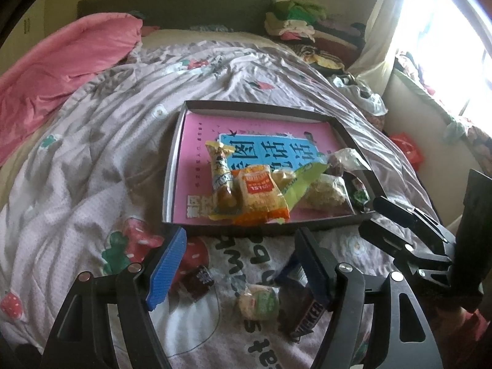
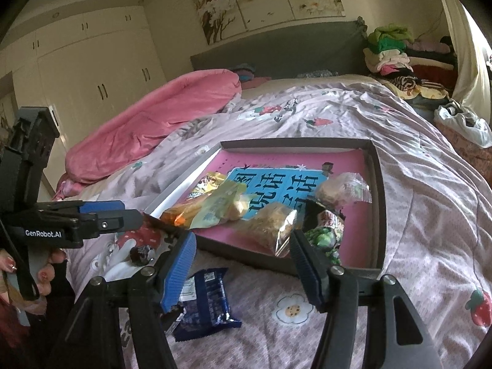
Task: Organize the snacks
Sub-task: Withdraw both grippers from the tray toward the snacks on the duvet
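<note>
**Snack sorting under way — loose packets remain on the bed**

The tray [image 1: 175, 166], a shallow dark box with a pink printed base, rests on the bed quilt [image 1: 92, 160] and already holds a cluster of snacks along its near edge, including an orange packet [image 1: 261, 196] and a green packet [image 2: 326, 233]. Loose items lie outside it, in front of the near wall: a blue packet [image 2: 206, 301], a small dark sweet [image 1: 198, 281], a round wrapped cake [image 1: 258, 303] and a chocolate bar [image 1: 307, 316].

The left hand-held gripper [image 1: 236, 270] stands open over the cake and bar, gripping nothing. The right hand-held gripper [image 2: 243, 270] is likewise open and empty — the blue packet lies just below its left pad.

Judgement: the collecting step is in hand. The next move calls for lowering onto one loose packet, closing, then lifting it over the tray wall.
</note>
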Demonstrator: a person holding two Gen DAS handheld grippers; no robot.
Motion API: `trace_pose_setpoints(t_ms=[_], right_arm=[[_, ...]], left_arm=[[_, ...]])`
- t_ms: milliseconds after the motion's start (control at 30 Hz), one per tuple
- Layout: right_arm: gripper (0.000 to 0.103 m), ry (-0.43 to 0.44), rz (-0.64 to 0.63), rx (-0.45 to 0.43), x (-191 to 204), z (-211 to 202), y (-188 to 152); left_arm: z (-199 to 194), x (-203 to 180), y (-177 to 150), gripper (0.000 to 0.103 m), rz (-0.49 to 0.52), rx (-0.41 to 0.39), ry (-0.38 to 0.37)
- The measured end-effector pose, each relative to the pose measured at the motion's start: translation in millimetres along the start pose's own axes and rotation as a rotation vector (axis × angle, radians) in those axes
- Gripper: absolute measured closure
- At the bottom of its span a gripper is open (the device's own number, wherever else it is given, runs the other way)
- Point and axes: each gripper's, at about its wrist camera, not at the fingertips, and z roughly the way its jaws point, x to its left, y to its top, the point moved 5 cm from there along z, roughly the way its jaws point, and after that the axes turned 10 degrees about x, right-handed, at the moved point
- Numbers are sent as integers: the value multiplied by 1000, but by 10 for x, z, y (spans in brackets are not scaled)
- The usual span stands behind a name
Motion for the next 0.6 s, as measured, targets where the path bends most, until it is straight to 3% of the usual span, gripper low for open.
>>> trace_pose_setpoints(t_ms=[600], right_arm=[[40, 28, -35, 57, 257, 92, -91]], left_arm=[[43, 83, -127, 28, 11, 20, -8]])
